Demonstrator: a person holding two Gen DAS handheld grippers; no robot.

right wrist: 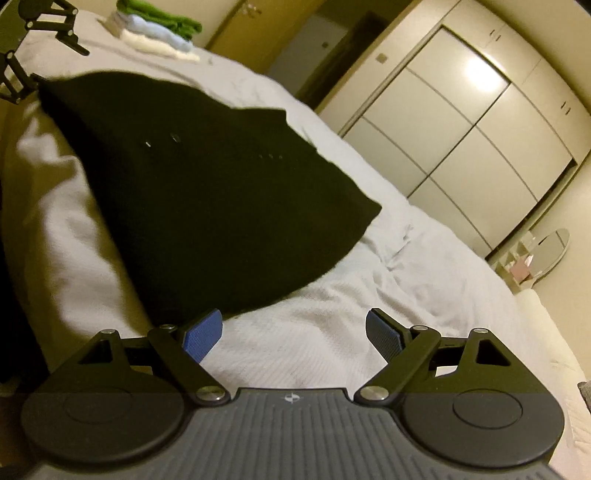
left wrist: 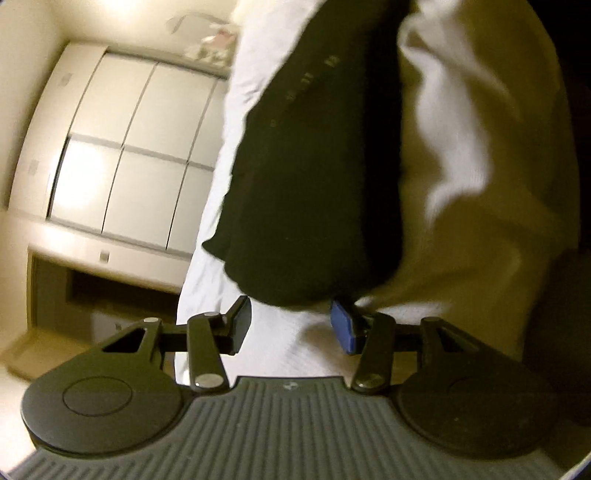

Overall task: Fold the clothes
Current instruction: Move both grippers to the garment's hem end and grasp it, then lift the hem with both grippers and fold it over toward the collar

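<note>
A black garment [right wrist: 207, 192] lies spread on the white bed cover [right wrist: 351, 295]. In the right wrist view my right gripper [right wrist: 293, 330] is open at the garment's near corner. Its left blue pad sits beside the black cloth, and only white cover shows between its fingers. My left gripper [right wrist: 46, 72] shows small at the top left, at the garment's far corner. In the left wrist view the black garment [left wrist: 317, 177] stretches away from my left gripper [left wrist: 291, 317]. Its jaws stand apart, with the garment's edge at the fingertips and white bed cover [left wrist: 280, 343] between them.
A stack of folded clothes [right wrist: 159, 29], green, pale blue and white, sits at the far end of the bed. A cream wardrobe [right wrist: 461, 122] runs along the wall beside the bed. A round mirror and small items [right wrist: 543, 254] stand at the right.
</note>
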